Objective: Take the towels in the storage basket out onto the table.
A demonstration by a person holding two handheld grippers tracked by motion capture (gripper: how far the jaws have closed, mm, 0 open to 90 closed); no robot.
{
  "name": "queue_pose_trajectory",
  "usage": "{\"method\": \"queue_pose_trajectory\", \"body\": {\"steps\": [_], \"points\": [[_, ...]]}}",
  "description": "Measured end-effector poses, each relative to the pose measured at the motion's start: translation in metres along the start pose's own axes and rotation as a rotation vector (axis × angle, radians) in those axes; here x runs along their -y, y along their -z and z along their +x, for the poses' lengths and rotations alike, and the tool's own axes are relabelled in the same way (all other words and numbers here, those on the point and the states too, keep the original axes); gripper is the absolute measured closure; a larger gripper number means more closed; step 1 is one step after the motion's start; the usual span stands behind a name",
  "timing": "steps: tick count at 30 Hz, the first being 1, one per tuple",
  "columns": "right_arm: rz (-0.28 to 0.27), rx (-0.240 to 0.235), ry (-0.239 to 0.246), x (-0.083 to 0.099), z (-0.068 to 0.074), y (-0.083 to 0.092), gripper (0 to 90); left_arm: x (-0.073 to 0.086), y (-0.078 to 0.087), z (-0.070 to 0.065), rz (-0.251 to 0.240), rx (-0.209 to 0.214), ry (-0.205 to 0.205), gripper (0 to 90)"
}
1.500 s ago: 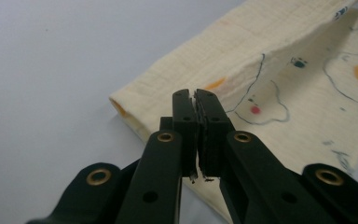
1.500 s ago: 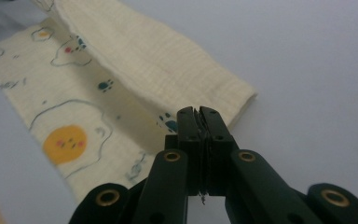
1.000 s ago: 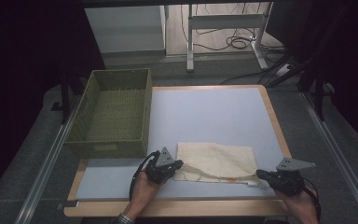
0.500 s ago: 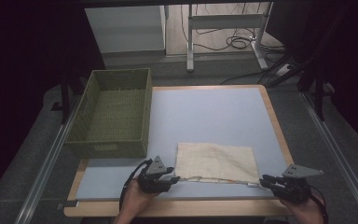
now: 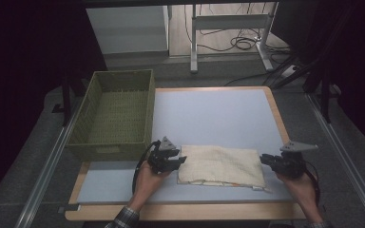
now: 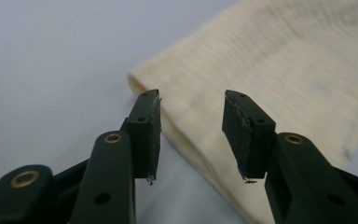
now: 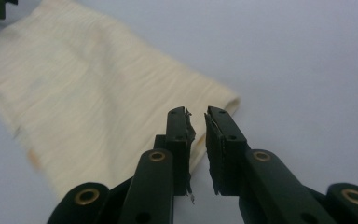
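Observation:
A cream towel [image 5: 221, 165] lies folded flat on the blue-grey mat [image 5: 214, 114] near the front edge. My left gripper [image 5: 180, 161] is at the towel's left end. In the left gripper view the towel [image 6: 270, 60] lies just beyond my left gripper [image 6: 192, 98], which is open after parting and easing back a little, with nothing between the pads. My right gripper [image 5: 264, 159] is at the towel's right end. In the right gripper view my right gripper [image 7: 196, 114] has been closing to a narrow gap that holds nothing, short of the towel's [image 7: 88, 88] corner.
A green woven basket [image 5: 108, 147] stands at the mat's left side, just beyond the left hand. The wooden table edge [image 5: 180, 211] runs along the front. Metal rails [image 5: 47, 166] flank the table. Desk legs and cables [image 5: 233, 42] are on the floor behind.
A second ago both grippers were shut on the rumpled towel's ends. They have let go, the towel now lies flat, and both grippers sit just off its ends.

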State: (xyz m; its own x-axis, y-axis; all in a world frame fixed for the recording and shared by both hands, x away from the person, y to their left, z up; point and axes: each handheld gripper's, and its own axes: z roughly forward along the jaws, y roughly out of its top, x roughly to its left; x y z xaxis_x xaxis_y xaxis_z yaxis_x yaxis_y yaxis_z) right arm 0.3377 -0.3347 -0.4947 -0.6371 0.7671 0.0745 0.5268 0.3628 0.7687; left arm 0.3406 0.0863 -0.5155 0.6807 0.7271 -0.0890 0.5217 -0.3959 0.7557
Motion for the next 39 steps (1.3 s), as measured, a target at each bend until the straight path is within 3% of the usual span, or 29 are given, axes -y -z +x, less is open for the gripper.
{"method": "queue_pose_trajectory", "body": {"steps": [6,11,13,14,15,16,17,19,25,28,31,33,36,39], "points": [[0.047,0.031,-0.019,-0.012,-0.014,-0.034,65.7,-0.018,-0.023,0.020,0.009,-0.061,0.050,57.3],[0.071,0.041,0.004,-0.009,-0.015,-0.044,63.3,-0.015,-0.036,0.025,0.060,-0.084,0.030,51.4],[0.074,0.018,-0.004,-0.008,-0.014,-0.047,75.3,-0.011,-0.041,0.027,0.063,-0.061,0.025,52.6],[0.078,-0.020,-0.019,-0.007,-0.013,-0.047,84.4,-0.010,-0.041,0.028,0.051,-0.042,0.038,61.0],[0.088,-0.016,-0.010,-0.009,-0.013,-0.046,85.6,-0.009,-0.041,0.029,0.051,-0.027,0.041,68.7],[0.088,-0.016,-0.010,-0.009,-0.013,-0.046,85.6,-0.010,-0.040,0.029,0.056,-0.001,0.039,68.7],[0.097,-0.007,0.000,-0.011,-0.012,-0.045,85.9,-0.011,-0.040,0.027,0.067,0.013,0.033,75.7],[0.091,0.019,0.008,-0.020,-0.018,-0.043,86.1,-0.013,-0.038,0.023,0.076,0.007,0.014,85.2],[0.074,0.080,0.028,-0.040,-0.034,-0.045,86.1,-0.022,-0.026,0.007,0.012,0.061,0.004,85.9],[0.078,0.078,-0.026,-0.044,-0.049,-0.057,85.5,-0.024,-0.027,0.004,0.018,0.034,-0.030,85.7],[0.080,0.061,-0.056,-0.040,-0.053,-0.064,83.0,-0.022,-0.031,0.012,0.027,0.026,-0.003,77.7],[0.065,0.055,-0.059,-0.038,-0.051,-0.062,78.9,-0.020,-0.031,0.016,0.028,0.038,0.008,61.3],[0.069,0.058,-0.050,-0.037,-0.049,-0.057,73.1,-0.019,-0.034,0.016,0.038,0.018,-0.007,55.5],[0.065,0.038,-0.051,-0.034,-0.046,-0.049,68.2,-0.015,-0.040,0.015,0.048,-0.048,-0.053,44.5]]}}
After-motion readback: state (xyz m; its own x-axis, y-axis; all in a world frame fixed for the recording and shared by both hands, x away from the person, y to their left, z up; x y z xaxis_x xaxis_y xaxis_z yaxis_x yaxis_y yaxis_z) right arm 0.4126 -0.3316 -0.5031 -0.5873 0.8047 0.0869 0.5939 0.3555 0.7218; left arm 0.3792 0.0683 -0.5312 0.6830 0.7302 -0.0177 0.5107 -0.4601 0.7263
